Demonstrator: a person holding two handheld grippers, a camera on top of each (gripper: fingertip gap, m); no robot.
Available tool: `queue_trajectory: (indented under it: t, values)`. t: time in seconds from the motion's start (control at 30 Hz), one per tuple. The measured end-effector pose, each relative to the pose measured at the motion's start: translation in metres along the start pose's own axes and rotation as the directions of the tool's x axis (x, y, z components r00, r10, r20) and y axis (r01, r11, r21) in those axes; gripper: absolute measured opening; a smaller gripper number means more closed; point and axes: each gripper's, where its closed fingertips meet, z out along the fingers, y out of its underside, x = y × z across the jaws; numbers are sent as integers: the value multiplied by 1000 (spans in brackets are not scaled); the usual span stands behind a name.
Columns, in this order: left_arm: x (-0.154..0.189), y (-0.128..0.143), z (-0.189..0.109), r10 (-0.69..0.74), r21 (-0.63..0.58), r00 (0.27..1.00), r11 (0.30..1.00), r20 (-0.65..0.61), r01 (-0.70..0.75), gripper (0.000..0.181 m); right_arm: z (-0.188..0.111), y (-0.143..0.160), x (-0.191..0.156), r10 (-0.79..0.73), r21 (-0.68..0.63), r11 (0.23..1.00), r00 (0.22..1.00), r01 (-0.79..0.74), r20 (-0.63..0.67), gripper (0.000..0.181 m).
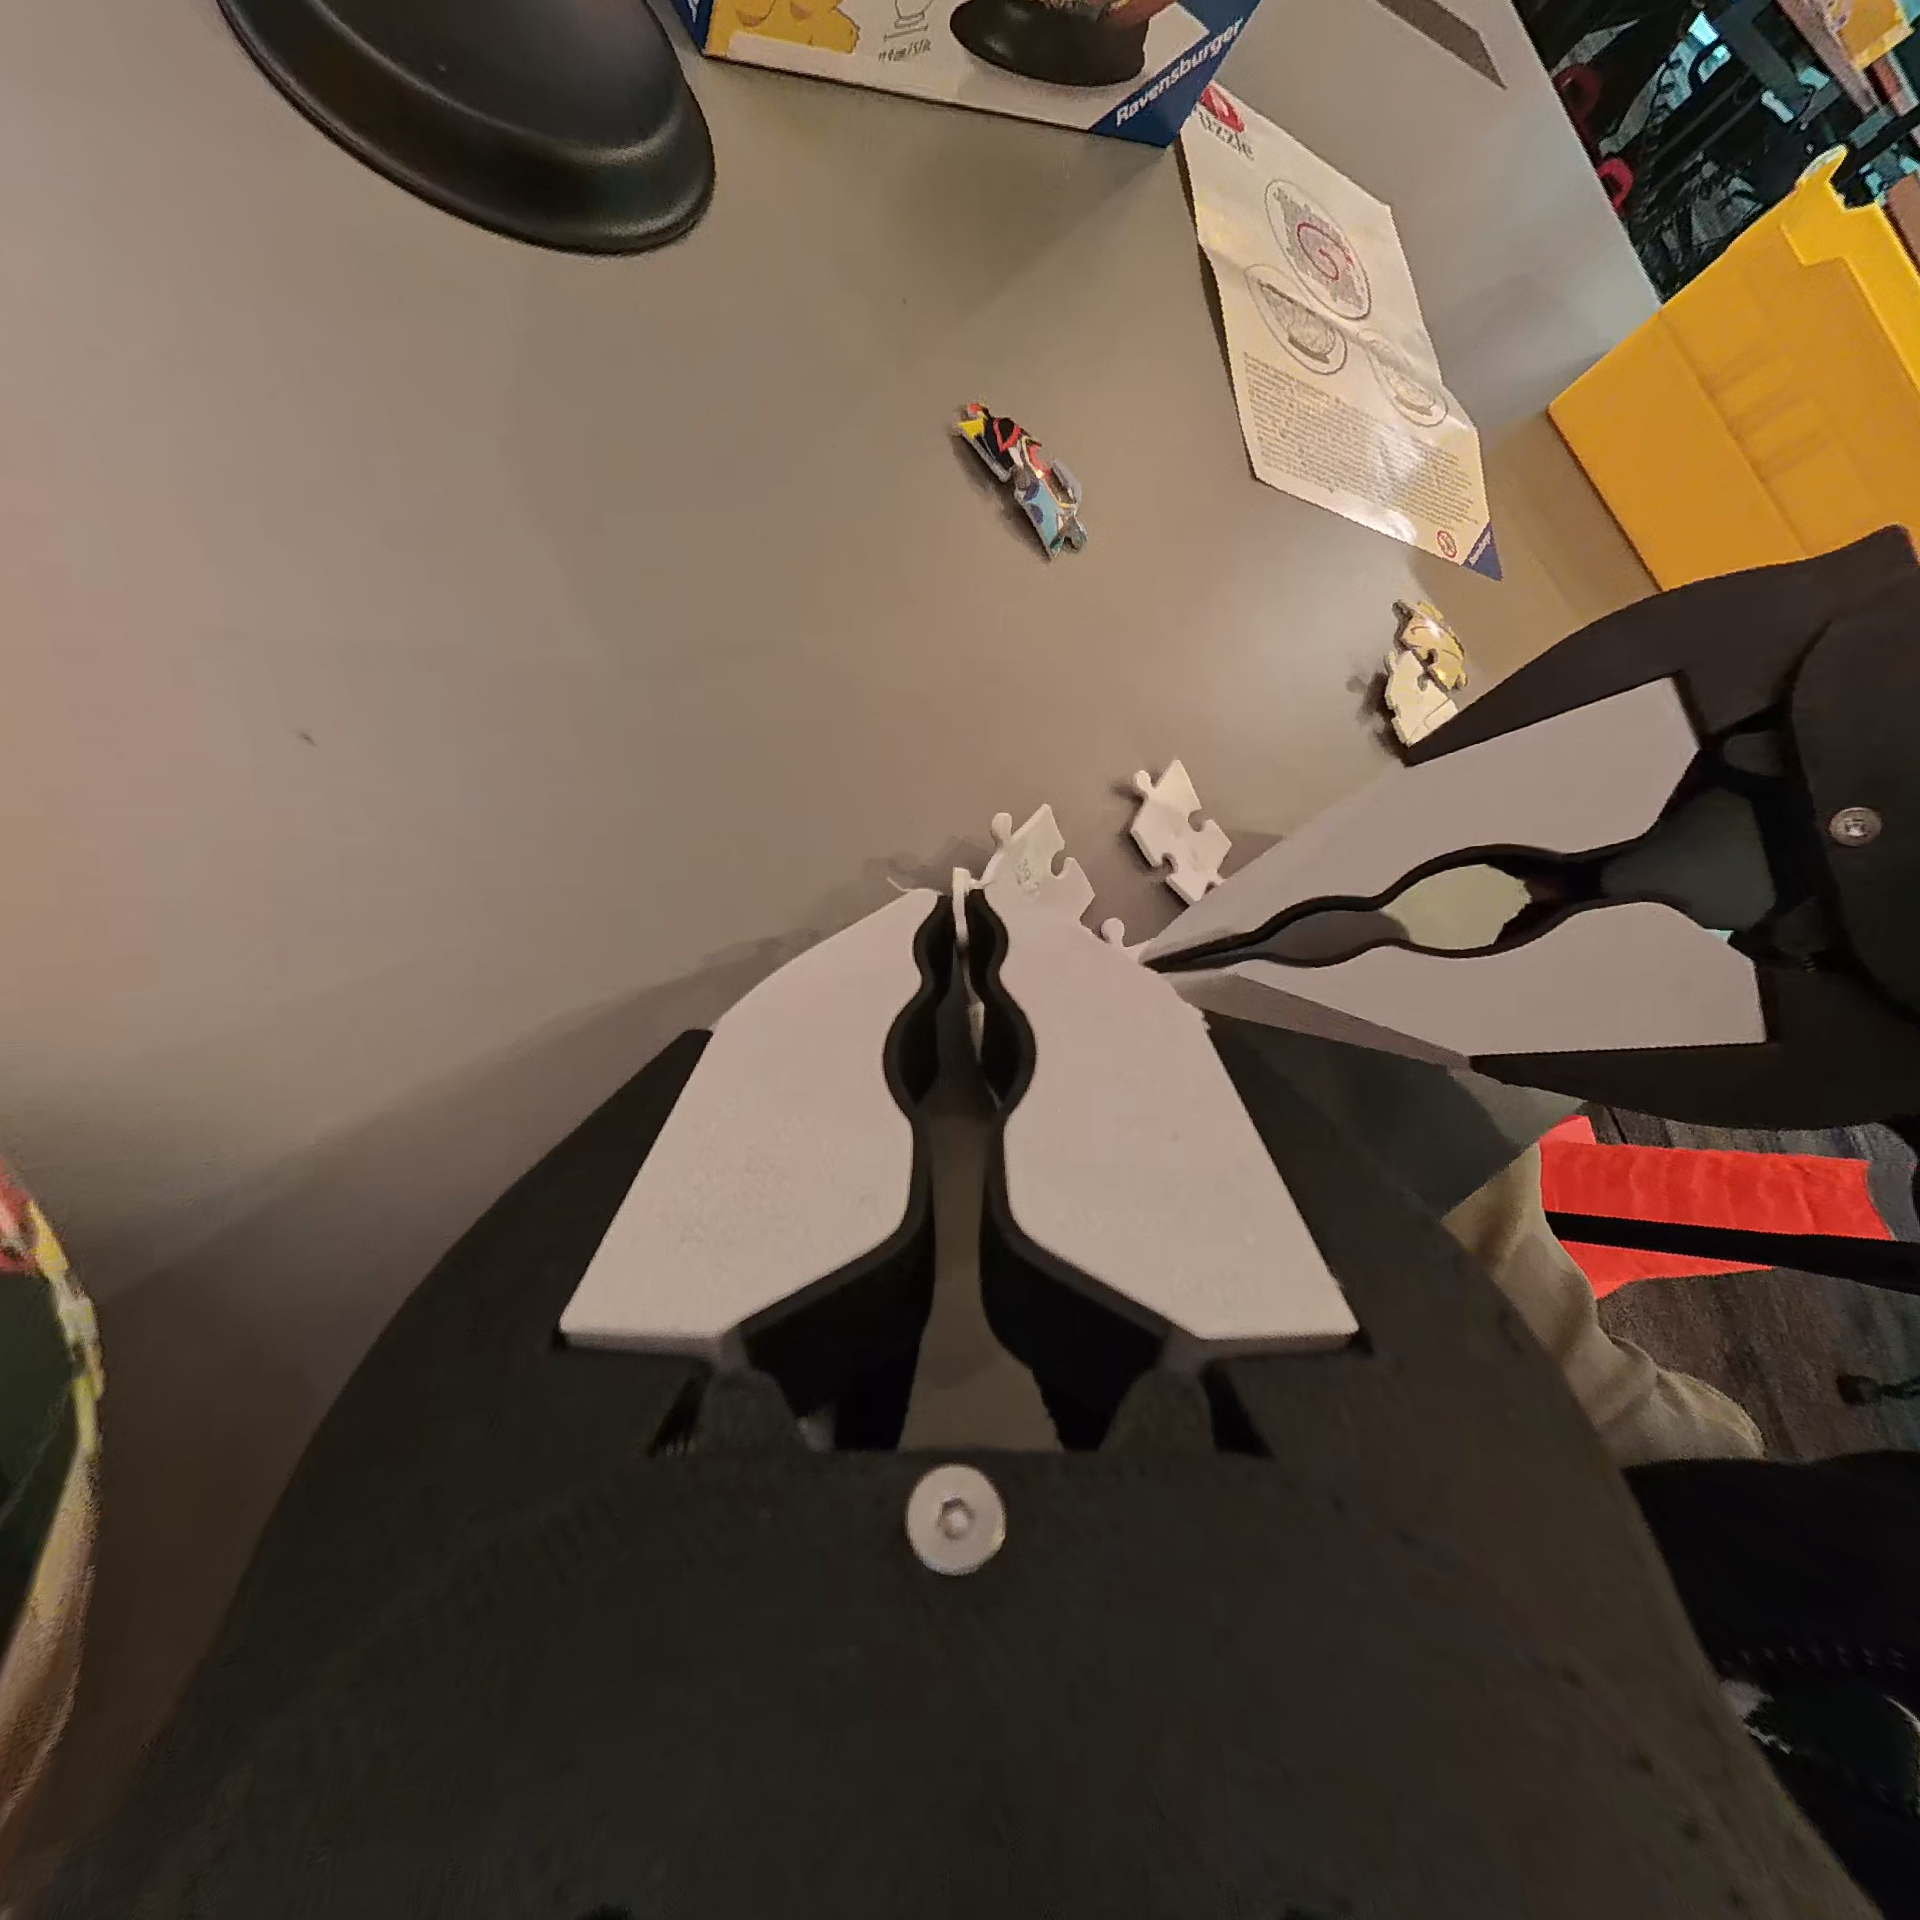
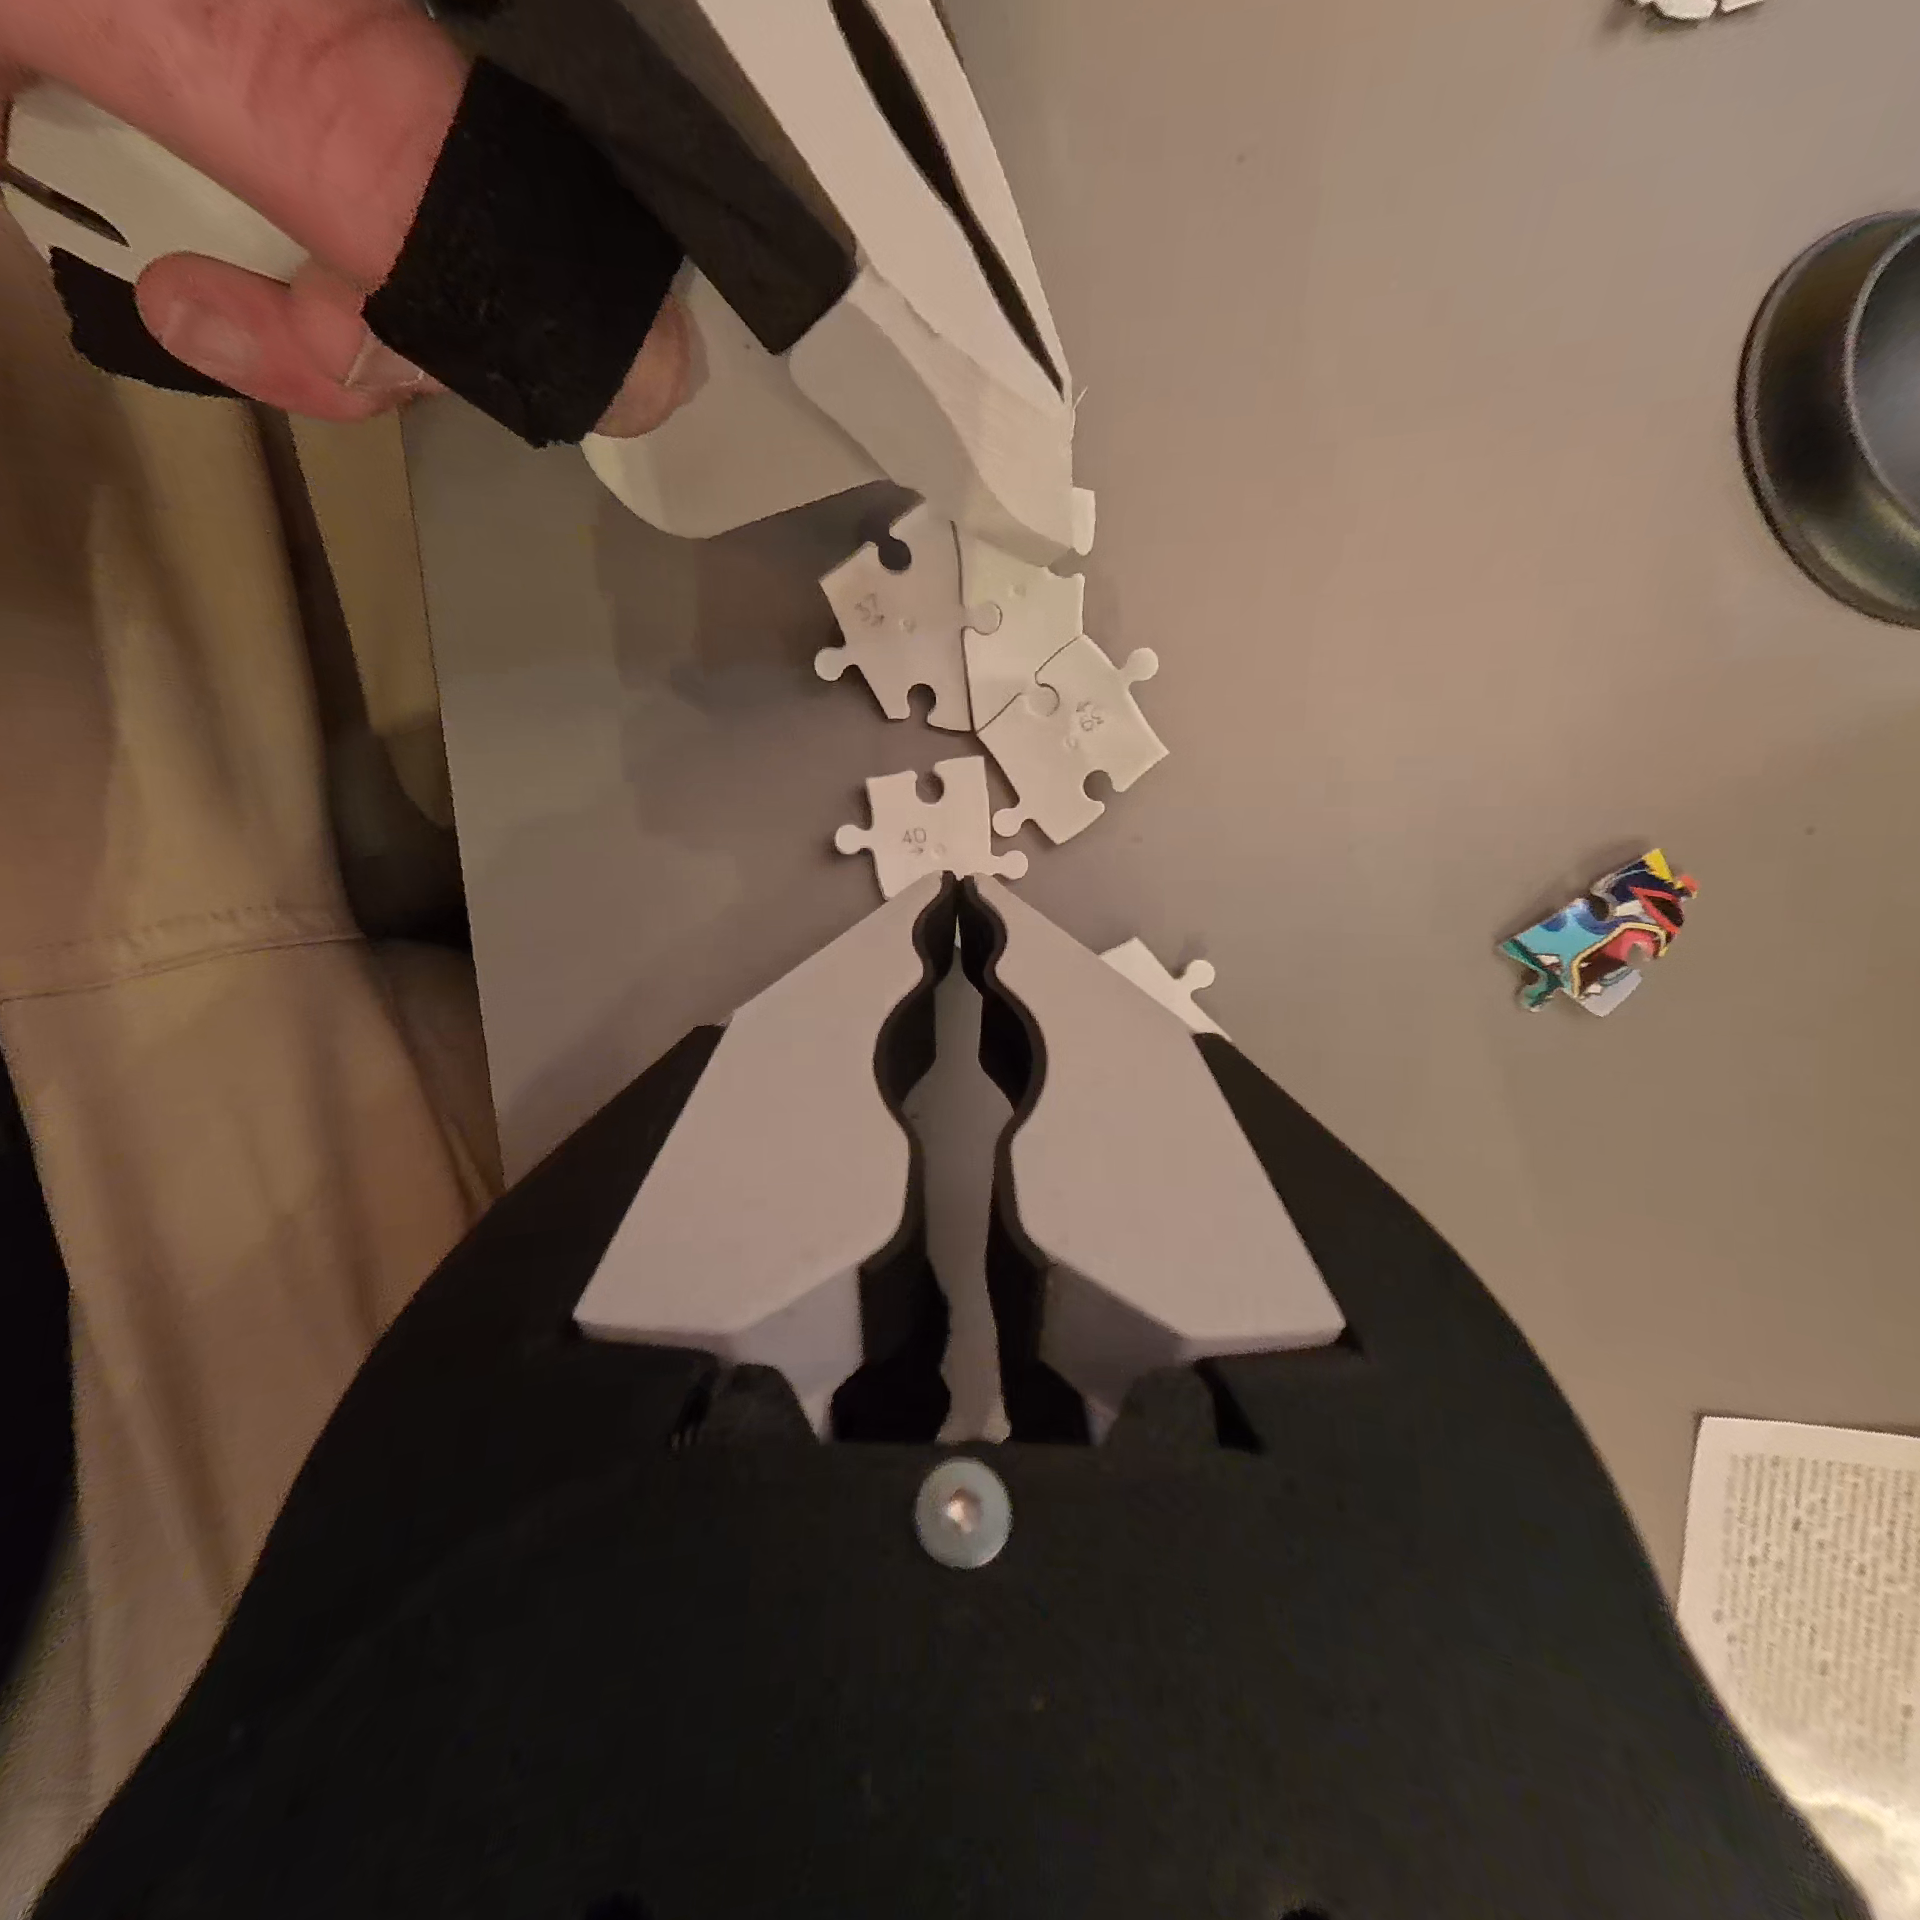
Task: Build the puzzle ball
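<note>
Three joined white, face-down puzzle pieces lie near the table edge. My left gripper is shut on the edge of this cluster; it enters the right wrist view from the top, held by a hand. My right gripper is shut on the near edge of a single white piece, which sits just short of the cluster. In the left wrist view the right gripper comes in from the right, jaws closed.
Another white piece lies beside the grippers. Colourful joined pieces, yellow-white pieces, an instruction sheet, the puzzle box, a black stand and a yellow bin lie farther off. The table edge is close. About 6 centimeters separates my left fingertips from my right.
</note>
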Motion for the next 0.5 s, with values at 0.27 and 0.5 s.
queue_trajectory:
  t: [0.27,0.5]
  values:
    - [-1,-3,3,-1,-8,1000,1000,-9,1,2,-3,11,5,126,-30,992,992,-126,-1,0]
    - [0,-4,6,3,-15,1000,1000,-18,-3,2,0,5,5,121,-13,993,993,-121,0,0]
